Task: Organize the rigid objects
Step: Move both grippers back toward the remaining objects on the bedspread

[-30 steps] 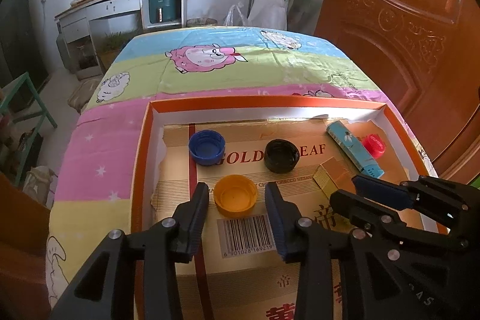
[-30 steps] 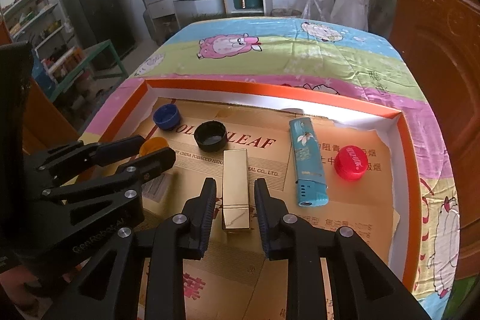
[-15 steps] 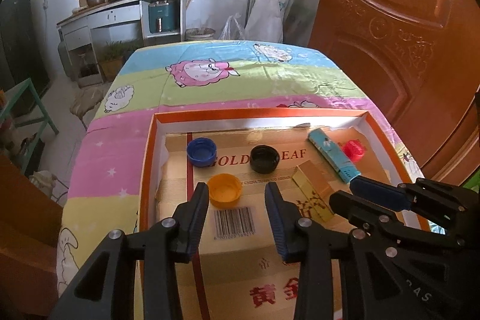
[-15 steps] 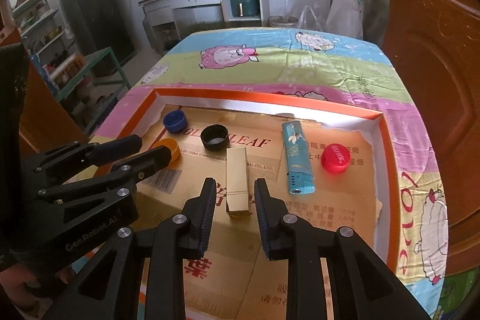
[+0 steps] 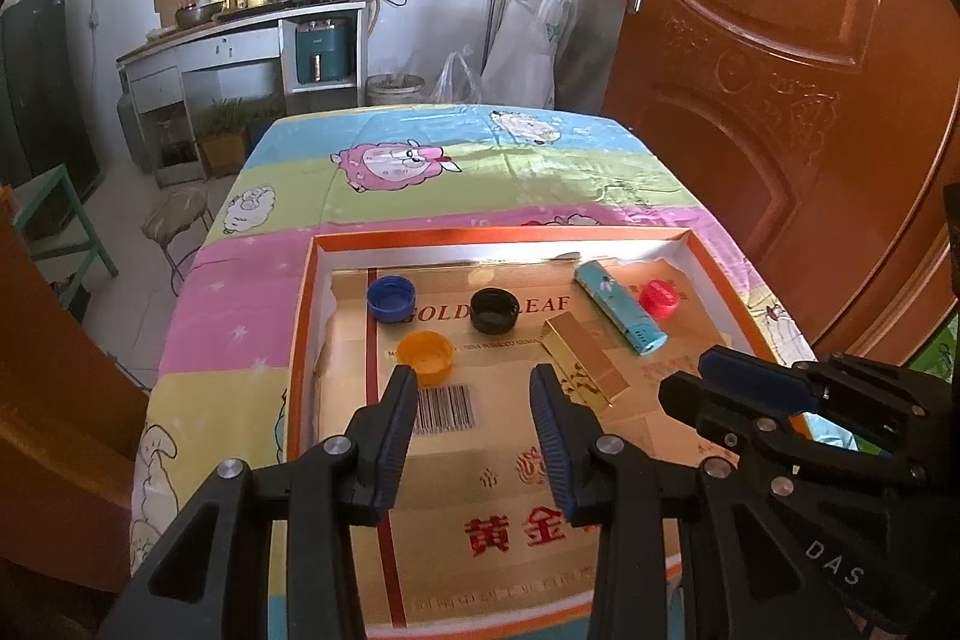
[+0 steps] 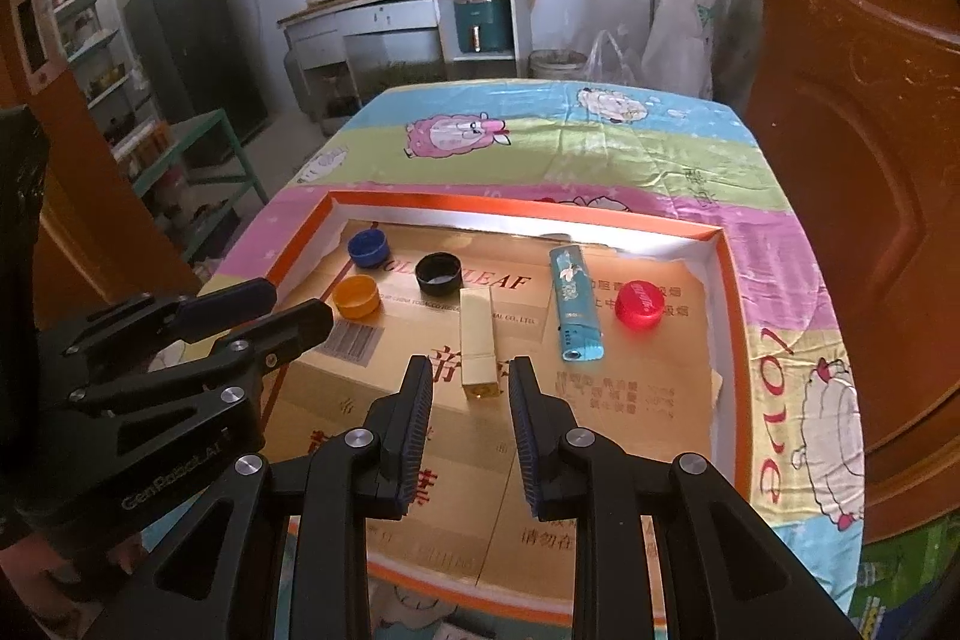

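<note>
Pulled back and up from shallow orange-rimmed cardboard tray [image 5: 303, 316] on cartoon-sheep cloth-covered table [image 5: 420, 184]. Left gripper [image 5: 474, 388] and right gripper [image 6: 470, 381]: fingers apart, empty. Gold rectangular box [image 6: 477, 340], caps, blue lighter [image 6: 575, 304] inside tray. Brown wooden door [image 5: 780, 40] right, kitchen counter [image 5: 240, 40] behind.

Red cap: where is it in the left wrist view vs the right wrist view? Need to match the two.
Left wrist view: red cap sits right of centre, in the tray's far right corner, just right of the blue lighter.
Right wrist view: red cap sits right of centre, again just right of the blue lighter.
Shared landmark: the gold box lying left of the lighter.
</note>
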Motion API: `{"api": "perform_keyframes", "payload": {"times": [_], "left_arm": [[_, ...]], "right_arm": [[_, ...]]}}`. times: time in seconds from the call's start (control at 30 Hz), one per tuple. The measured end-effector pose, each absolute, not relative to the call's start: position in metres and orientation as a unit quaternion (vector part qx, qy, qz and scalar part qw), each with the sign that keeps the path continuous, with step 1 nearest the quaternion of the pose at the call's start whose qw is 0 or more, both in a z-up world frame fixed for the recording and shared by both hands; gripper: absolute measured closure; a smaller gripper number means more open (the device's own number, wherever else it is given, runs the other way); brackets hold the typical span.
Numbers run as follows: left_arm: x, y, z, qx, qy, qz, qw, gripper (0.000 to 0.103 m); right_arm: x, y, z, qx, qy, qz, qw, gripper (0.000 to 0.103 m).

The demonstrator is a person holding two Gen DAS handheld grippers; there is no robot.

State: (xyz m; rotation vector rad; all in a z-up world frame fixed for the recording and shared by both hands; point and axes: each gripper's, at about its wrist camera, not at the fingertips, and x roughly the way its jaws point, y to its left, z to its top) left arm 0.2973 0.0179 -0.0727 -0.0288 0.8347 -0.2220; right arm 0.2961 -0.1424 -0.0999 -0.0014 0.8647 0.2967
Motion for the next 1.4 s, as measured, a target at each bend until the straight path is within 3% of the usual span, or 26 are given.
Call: {"api": "perform_keyframes", "payload": {"times": [1.4], "left_arm": [[0.167,0.036,-0.022,-0.023,0.35,-0.113,0.93,0.064]], "right_arm": [[0.16,-0.143,-0.042,-0.012,0.36,0.121,0.925,0.076]]}}
